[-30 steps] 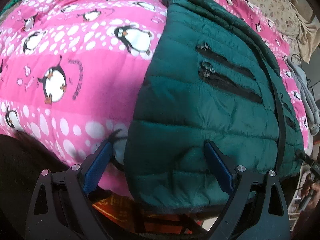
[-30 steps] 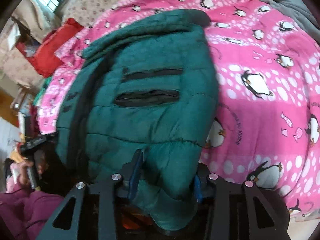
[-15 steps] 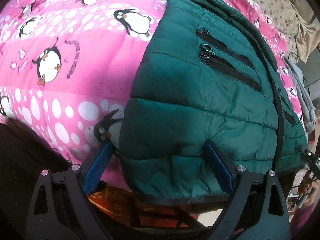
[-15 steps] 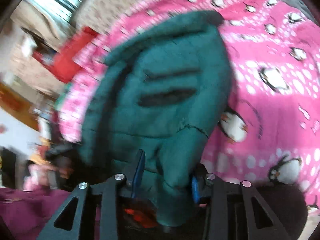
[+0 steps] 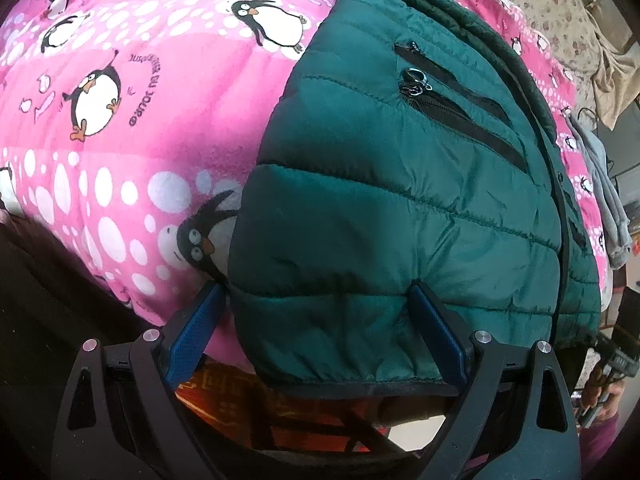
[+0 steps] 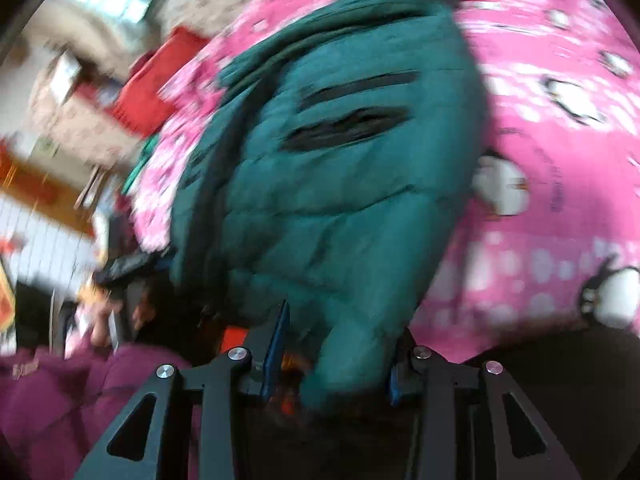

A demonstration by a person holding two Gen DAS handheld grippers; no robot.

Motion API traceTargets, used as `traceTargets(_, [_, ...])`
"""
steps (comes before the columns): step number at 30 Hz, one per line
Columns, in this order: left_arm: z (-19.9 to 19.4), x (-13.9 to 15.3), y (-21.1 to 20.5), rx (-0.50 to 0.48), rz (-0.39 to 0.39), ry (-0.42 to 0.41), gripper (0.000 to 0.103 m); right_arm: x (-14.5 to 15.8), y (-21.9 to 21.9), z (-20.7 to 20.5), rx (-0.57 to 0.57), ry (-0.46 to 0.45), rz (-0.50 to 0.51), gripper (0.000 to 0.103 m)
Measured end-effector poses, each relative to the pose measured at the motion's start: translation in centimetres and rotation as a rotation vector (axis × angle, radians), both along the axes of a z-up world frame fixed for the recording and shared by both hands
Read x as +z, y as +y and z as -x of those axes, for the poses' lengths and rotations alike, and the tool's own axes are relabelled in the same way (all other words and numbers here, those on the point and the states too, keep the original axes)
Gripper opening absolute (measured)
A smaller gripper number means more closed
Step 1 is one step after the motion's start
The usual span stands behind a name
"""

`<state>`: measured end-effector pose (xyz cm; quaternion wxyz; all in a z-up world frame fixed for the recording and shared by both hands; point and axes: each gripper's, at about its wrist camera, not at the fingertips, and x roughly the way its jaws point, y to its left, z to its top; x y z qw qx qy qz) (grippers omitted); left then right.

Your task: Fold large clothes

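- Hem of the quilted dark-green puffer jacket (image 5: 400,208) is now seen nearer, straddled by the wide-apart left gripper (image 5: 320,332), unpinched.
- Right gripper (image 6: 336,348) is clamped on its corner; the fold is judged imminent.

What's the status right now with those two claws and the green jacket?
Left gripper open, straddling green jacket hem. Right gripper around hem corner, grip unclear. Jacket flat on penguin blanket. Nothing in the way.

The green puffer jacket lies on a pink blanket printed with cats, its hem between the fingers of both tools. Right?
Not quite. The print on the blanket is penguins, not cats; the left wrist view shows them clearly. The rest holds: the green jacket lies on it, hem between the fingers of the left tool and the right tool.
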<state>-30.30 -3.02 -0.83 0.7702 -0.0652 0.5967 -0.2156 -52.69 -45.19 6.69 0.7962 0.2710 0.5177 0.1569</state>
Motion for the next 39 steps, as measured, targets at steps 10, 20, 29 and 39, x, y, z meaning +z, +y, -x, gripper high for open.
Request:
traceTargets(10, [0.0,0.0,0.4,0.016,0.014,0.012,0.093,-1.3,-1.3,-0.5,-0.034,0.038,0.025,0.043])
traceTargets(20, [0.3,0.2,-0.1,0.013,-0.018,-0.026,0.093,-0.9,-1.2,-0.5,-0.054,0.01,0.086,0.045])
traceTargets(29, [1.5,1.3,-0.7,-0.04,-0.022,-0.063,0.048,0.3,-0.6,-0.5,-0.056,-0.065,0.149,0.025])
traceTargets(39, [0.8,5.7,-0.4,-0.077,0.03,-0.103,0.017,5.2,-0.6,-3.2,-0.011,-0.214,0.202,0.022])
